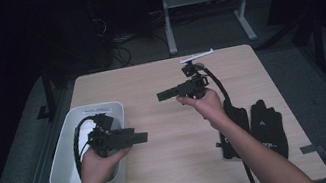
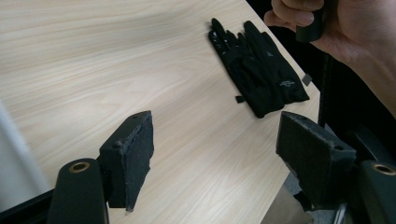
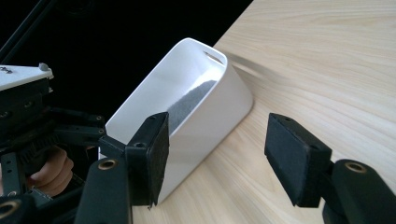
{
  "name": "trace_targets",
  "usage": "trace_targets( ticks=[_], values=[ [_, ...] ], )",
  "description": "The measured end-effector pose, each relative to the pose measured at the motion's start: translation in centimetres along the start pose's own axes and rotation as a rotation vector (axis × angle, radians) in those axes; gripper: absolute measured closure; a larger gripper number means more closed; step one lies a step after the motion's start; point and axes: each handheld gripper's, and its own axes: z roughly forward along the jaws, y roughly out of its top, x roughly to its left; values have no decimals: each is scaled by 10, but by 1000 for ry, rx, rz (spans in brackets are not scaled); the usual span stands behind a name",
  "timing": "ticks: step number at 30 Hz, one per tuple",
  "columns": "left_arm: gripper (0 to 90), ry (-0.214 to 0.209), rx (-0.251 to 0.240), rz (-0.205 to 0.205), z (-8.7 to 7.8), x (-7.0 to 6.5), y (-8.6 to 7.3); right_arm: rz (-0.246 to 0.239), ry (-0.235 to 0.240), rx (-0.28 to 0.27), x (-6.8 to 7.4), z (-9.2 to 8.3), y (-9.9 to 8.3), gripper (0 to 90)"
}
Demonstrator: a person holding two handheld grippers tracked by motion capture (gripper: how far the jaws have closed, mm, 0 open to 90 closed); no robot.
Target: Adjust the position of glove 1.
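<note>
Hovering with jaws apart and empty, left gripper (image 1: 142, 136) and right gripper (image 1: 164, 94) precede any pickup; gloves (image 1: 254, 128) lie lower right, bin (image 1: 63, 155) lower left. Next: right gripper descends onto gloves.

One light wooden table (image 1: 174, 165) carries everything counted here. On it, one white plastic rectangular bin (image 1: 68, 154) sits at its left edge, and two black fabric gloves (image 1: 259, 128) lie side by side near its right edge. Above the tabletop, two black two-jaw grippers, one left gripper (image 1: 142, 137) and one right gripper (image 1: 161, 95), each held in one hand
</note>
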Motion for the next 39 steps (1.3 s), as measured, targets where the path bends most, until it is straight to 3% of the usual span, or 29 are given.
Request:
trace_targets(
  ticks=[25, 35, 36, 39],
  values=[
    [258, -95, 35, 75, 71, -44, 9, 39, -113, -30, -31, -78, -43, 388],
    [240, -113, 53, 96, 99, -56, 10, 60, -129, -66, -41, -108, -61, 381],
    [237, -119, 57, 97, 105, -59, 10, 53, -156, -68, -43, -116, -65, 376],
    [233, -126, 60, 104, 111, -61, 10, 54, -168, -77, -46, -123, -67, 376]
  ],
)
